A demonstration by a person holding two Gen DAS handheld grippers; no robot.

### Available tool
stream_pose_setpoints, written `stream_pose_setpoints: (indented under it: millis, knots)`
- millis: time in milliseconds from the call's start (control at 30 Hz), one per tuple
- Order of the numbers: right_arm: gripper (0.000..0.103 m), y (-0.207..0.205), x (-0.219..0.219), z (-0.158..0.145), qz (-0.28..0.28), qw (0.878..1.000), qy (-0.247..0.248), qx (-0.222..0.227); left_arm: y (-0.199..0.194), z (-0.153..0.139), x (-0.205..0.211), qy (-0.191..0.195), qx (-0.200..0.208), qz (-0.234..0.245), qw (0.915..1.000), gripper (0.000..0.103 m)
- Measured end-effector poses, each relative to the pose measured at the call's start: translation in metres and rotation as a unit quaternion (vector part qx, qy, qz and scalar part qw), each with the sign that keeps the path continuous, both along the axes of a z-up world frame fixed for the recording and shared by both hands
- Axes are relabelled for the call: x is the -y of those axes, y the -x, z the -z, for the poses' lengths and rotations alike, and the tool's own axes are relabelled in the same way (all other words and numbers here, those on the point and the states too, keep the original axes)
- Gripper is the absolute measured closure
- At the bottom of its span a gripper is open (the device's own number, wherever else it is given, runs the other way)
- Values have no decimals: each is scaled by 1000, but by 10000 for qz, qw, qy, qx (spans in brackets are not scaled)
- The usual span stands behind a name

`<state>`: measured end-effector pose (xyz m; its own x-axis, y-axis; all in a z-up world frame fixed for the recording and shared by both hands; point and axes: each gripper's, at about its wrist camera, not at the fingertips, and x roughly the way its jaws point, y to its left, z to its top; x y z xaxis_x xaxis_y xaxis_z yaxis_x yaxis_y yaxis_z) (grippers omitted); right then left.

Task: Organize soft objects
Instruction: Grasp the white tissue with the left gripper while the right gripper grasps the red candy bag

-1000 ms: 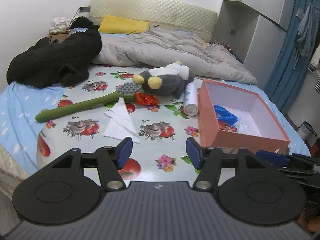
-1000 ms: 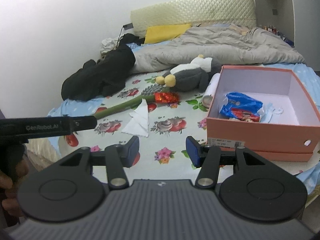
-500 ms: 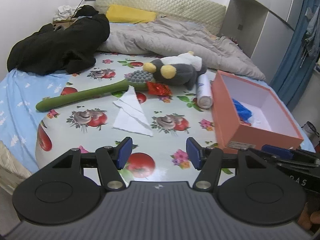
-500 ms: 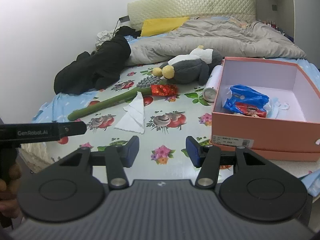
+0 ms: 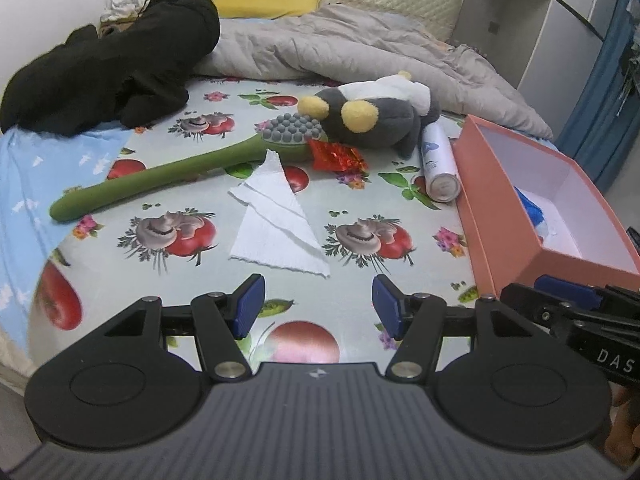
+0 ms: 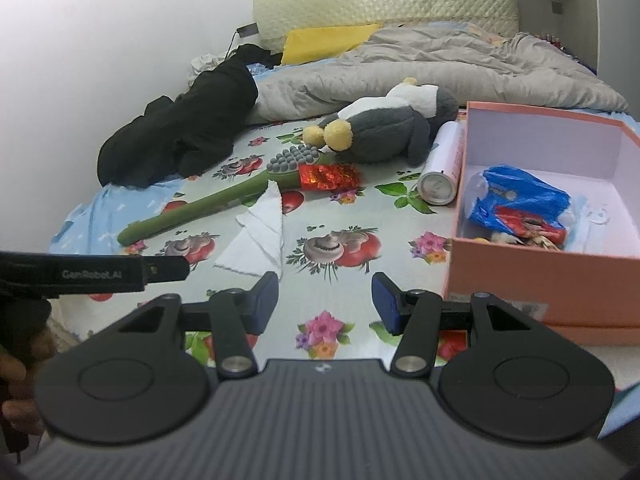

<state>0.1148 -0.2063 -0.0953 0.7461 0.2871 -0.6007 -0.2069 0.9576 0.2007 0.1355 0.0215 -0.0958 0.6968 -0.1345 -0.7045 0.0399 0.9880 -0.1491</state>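
Observation:
A grey plush toy (image 5: 372,118) (image 6: 388,130) with yellow feet lies at the back of the patterned cloth. A folded white tissue (image 5: 276,224) (image 6: 256,240) lies mid-cloth, a long green massage stick (image 5: 172,176) (image 6: 208,206) and a red foil wrapper (image 5: 338,156) (image 6: 326,176) behind it. The pink box (image 5: 516,216) (image 6: 532,272) on the right holds a blue packet (image 6: 516,200). My left gripper (image 5: 318,306) hovers open and empty just short of the tissue. My right gripper (image 6: 324,298) is open and empty too, left of the box's front corner.
A white spray can (image 5: 438,162) (image 6: 442,170) lies between the plush and the box. Black clothing (image 5: 108,68) (image 6: 180,136), a grey duvet (image 5: 360,48) and a yellow pillow (image 5: 264,0) fill the back of the bed. The bed edge drops off at left.
Both grippers have moved forward and down toward the cloth; the tissue, plush and box now look larger and nearer. Both stay open, and nothing on the bed has shifted.

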Motion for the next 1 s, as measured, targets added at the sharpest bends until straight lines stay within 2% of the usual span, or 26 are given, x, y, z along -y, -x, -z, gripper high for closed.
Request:
stream_pose_setpoints:
  millis: [200, 400, 733, 767, 833, 900, 1000]
  knots:
    - [49, -43, -11, 20, -112, 9997, -148, -147, -42, 28, -8, 29, -181, -108, 9998, 38]
    - [49, -94, -29, 42, -175, 9996, -174, -158, -86, 51, -20, 53, -199, -232, 9995, 37]
    - [48, -174, -39, 67, -125, 9996, -207, -151, -146, 83, -27, 359, -260, -424, 9981, 35]
    - [48, -182, -40, 69, -102, 9997, -187, -153, -150, 87, -26, 343, -254, -409, 9983, 35]
    - [36, -199, -45, 73, -107, 9997, -176, -127, -159, 95, -24, 232, -234, -406, 9986, 35]
    - [31, -214, -51, 77, -59, 9998, -175, -34, -168, 103, -24, 144, -233, -451, 9986, 34]
    - [30, -237, -56, 85, 59, 9999, -149, 23, -179, 113, -27, 180, -266, -474, 9984, 31]
